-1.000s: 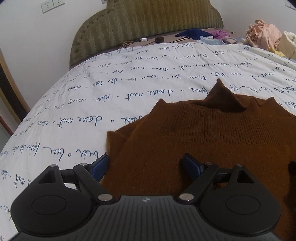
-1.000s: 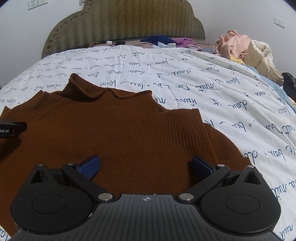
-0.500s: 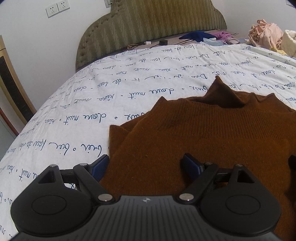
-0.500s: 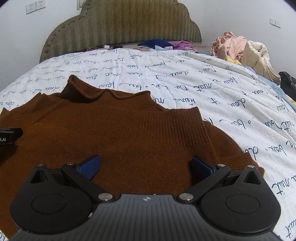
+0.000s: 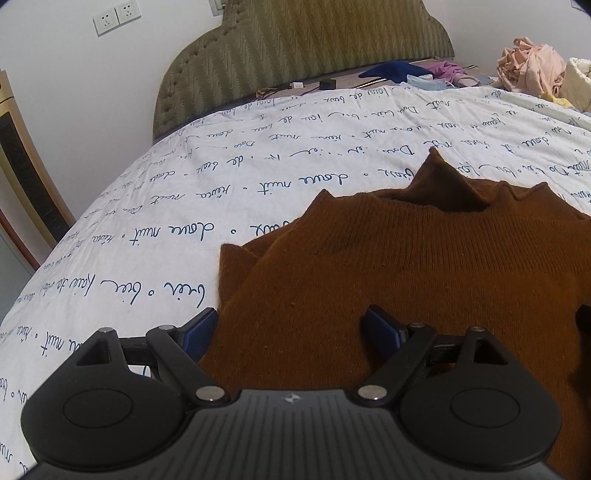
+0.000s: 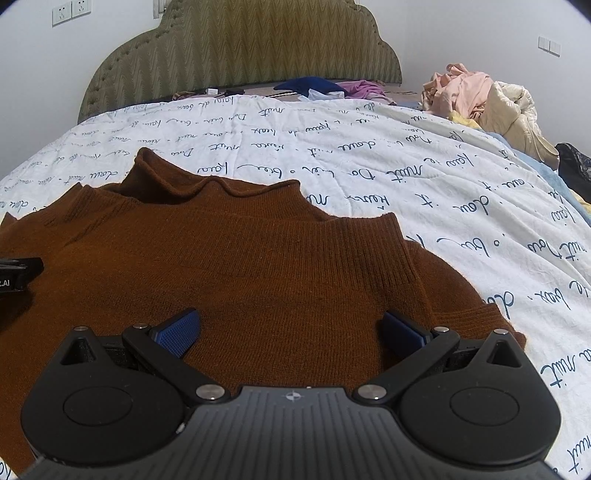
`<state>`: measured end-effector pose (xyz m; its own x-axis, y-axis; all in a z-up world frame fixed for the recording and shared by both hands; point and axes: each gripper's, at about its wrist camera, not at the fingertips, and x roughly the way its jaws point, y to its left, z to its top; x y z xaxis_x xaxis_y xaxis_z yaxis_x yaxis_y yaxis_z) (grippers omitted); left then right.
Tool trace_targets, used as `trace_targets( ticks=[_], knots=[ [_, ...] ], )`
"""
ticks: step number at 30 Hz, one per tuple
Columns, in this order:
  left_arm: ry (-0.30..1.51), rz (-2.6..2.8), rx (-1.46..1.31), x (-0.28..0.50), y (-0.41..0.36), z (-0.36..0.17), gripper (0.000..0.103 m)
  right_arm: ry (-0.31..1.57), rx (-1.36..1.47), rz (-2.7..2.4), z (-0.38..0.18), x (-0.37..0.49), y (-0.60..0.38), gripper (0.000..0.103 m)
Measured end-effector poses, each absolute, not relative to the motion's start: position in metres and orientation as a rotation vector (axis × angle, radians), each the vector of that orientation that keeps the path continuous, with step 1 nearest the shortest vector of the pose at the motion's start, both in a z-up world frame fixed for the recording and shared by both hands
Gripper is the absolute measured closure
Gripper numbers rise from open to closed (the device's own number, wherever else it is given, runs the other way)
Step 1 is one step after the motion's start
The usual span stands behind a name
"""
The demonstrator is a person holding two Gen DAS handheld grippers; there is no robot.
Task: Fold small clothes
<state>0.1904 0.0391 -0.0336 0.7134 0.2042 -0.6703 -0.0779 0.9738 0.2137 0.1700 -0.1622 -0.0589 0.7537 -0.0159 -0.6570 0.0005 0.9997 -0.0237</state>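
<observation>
Where it lay spread on the bed, the brown sweater (image 6: pixel 236 266) sat directly ahead of and beneath both claws, its high collar pointing away from them toward the headboard (image 6: pixel 243 48). Knit ribbing showed along the folded-in edges on each side. The left claw (image 5: pixel 291 328) stood wide open over the sweater's left margin; its left pad sat at the cloth's edge above the bedspread (image 5: pixel 155 240), the right pad above the knit, and nothing was gripped between them. The right claw (image 6: pixel 291 328) was likewise spread wide, both blue pads over the sweater near its right side, holding nothing. Whether either claw's pads touched the fabric could not be told. A black part of the left claw showed at the far left edge of the right wrist view. Beyond the sweater, ahead of the claws, ran the white bedspread printed with blue script. Farther off, near the headboard, lay dark blue and purple garments (image 6: pixel 325 86). To the far right of the right claw sat a heap of pink and cream clothes (image 6: pixel 480 99). Wall sockets (image 5: pixel 116 16) were up left.
</observation>
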Motion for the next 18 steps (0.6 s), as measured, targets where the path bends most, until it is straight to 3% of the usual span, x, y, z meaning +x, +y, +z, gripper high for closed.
trace_targets(
  ticks=[18],
  knots=[
    [0.741, 0.145, 0.159, 0.162, 0.052, -0.021, 0.016, 0.766, -0.043, -0.052, -0.055, 0.174, -0.154, 0.0]
  ],
)
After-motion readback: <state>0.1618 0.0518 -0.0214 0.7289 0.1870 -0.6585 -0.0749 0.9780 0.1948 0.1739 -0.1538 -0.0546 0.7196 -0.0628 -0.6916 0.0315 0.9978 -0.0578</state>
